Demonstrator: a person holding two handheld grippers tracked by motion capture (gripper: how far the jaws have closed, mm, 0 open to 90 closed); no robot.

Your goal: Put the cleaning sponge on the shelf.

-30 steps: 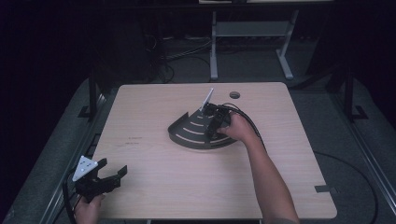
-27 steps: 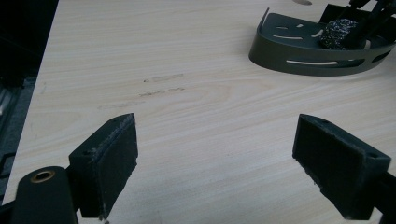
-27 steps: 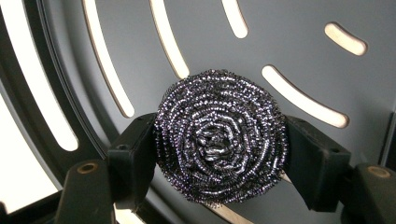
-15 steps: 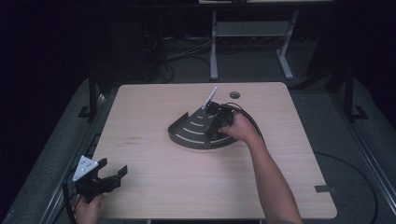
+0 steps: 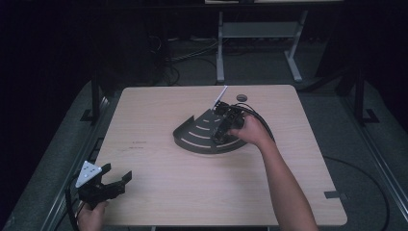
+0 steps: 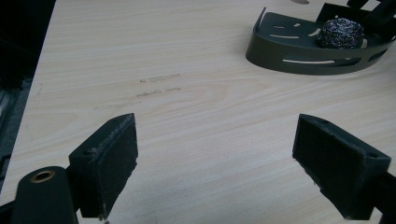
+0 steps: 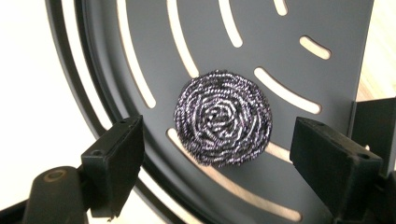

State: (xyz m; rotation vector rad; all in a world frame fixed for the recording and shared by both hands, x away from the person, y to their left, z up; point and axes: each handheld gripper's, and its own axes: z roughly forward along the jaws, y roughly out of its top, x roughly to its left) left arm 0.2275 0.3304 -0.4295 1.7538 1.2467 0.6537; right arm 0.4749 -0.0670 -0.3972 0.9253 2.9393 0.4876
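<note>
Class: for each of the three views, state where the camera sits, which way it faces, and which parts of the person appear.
High view: above the table, facing forward and down; both forearms, left claw.
Left gripper view: rides the left claw, facing across to the slotted tray.
Right gripper view: faces down at the steel scourer; open right claw.
All three share the tray.

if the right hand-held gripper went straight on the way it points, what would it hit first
Most likely the steel scourer, centred between its open jaws, which have just been opening; it lies on the slotted tray. Depth is unclear.
</note>
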